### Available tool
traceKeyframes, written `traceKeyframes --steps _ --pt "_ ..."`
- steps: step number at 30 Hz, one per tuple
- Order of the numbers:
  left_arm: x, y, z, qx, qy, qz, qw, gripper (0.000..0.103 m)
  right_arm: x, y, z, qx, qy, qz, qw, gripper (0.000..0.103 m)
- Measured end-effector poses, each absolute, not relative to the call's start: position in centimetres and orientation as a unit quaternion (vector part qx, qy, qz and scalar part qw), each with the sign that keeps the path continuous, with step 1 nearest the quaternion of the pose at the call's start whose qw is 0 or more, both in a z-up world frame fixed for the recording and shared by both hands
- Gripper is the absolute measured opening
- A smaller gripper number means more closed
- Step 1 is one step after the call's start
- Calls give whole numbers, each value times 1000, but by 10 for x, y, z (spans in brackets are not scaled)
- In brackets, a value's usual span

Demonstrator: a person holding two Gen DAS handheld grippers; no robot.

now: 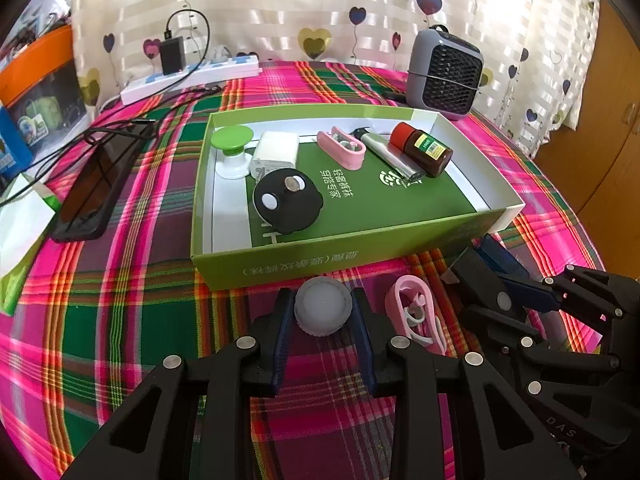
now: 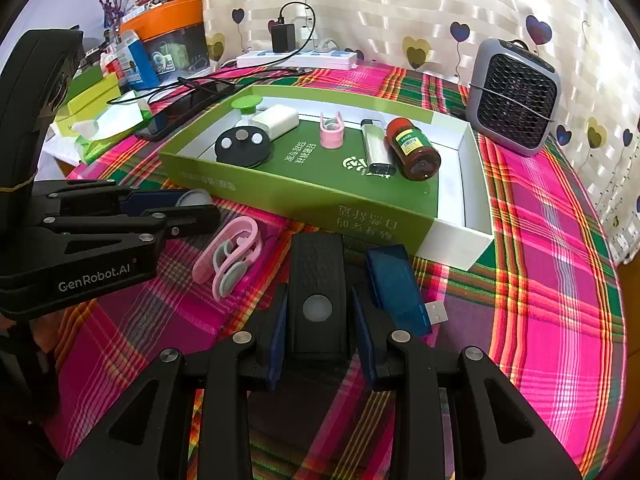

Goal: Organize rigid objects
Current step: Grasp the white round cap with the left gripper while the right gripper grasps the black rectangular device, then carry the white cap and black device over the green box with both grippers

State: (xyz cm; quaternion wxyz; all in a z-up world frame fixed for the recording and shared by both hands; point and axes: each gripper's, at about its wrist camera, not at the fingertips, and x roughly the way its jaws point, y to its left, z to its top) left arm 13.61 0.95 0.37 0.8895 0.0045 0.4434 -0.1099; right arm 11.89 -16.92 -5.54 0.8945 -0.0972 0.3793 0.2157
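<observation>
A round grey-white ridged cap sits on the plaid tablecloth just in front of the green cardboard box, clamped between the blue pads of the left gripper. The right gripper is clenched on a black rectangular device with a round pale button, also on the cloth near the box. A pink clip lies between the two grippers, and a blue USB stick lies just right of the black device. Inside the box rest a brown bottle with a red cap, a silver lighter, another pink clip, a white charger, a black disc and a green-topped knob.
</observation>
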Motion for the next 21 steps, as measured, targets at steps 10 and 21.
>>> traceKeyframes --steps 10,21 --pt "135 10 4 4 443 -109 890 27 117 -169 -55 -101 378 218 894 28" --pt "129 15 13 -2 434 -109 894 27 112 -171 -48 -91 369 225 897 28"
